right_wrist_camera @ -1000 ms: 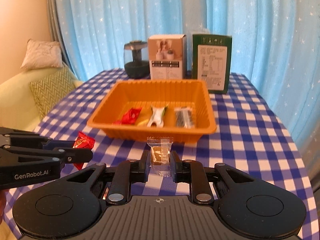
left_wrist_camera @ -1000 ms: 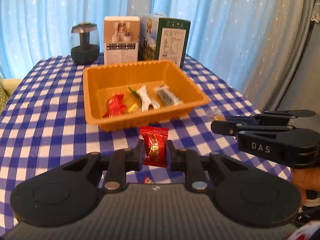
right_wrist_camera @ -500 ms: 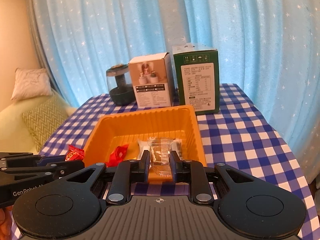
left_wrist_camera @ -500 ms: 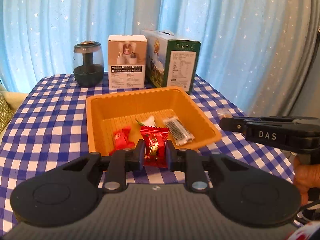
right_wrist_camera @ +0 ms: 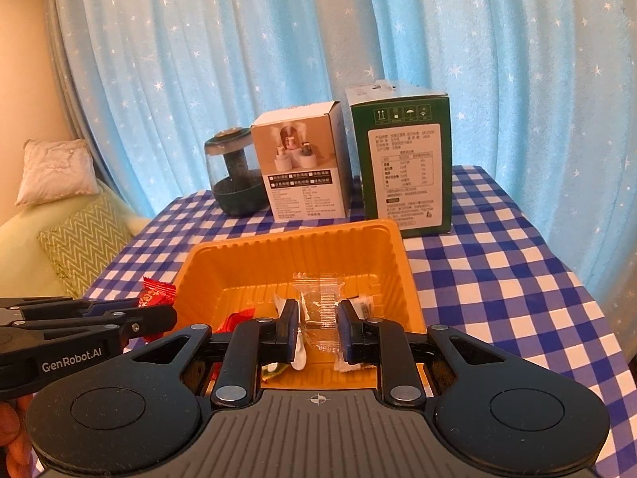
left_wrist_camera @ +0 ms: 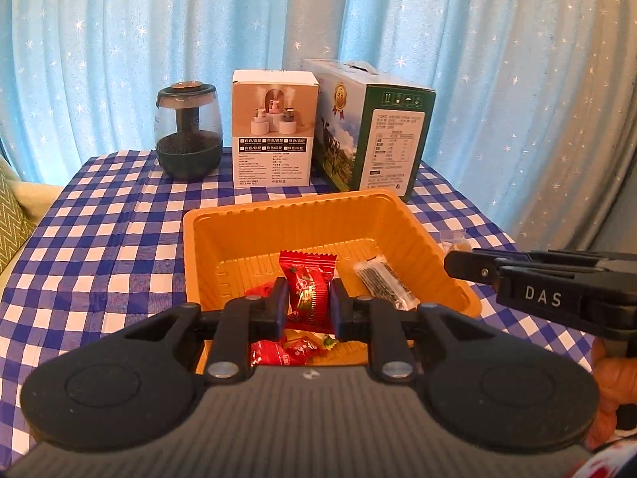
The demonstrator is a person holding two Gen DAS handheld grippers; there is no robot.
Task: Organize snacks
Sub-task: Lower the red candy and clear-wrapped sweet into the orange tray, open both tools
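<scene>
Red candy (left_wrist_camera: 306, 291) sits upright between my left gripper (left_wrist_camera: 306, 304) fingers, pinched at mid-wrapper, its crimped top edge standing above the fingertips; the jaws are closed onto it with only the wrapper's width between them. It hangs over the near part of the orange tray (left_wrist_camera: 207, 247), above the snacks already lying there: more red wrappers (left_wrist_camera: 278, 352) under the gripper and a dark bar in clear film (left_wrist_camera: 384, 283) toward the tray's right side. Clear-wrapped snack (right_wrist_camera: 318, 302) is held the same way in my right gripper (right_wrist_camera: 318, 324), jaws narrowed onto the film, top seal poking up past the fingers, also over the tray's near half. From the right wrist view I see the left gripper low at the left edge, with the red candy showing at its tip beside the tray's left wall. From the left wrist view the right gripper enters from the right, just outside the tray's right rim. Behind the tray on the blue checked tablecloth (left_wrist_camera: 111, 231) stand a dark glass jar (left_wrist_camera: 188, 131), a white box (left_wrist_camera: 274, 127) and a green box (left_wrist_camera: 378, 127), in a row from left to right, in front of a blue curtain (left_wrist_camera: 119, 40).
</scene>
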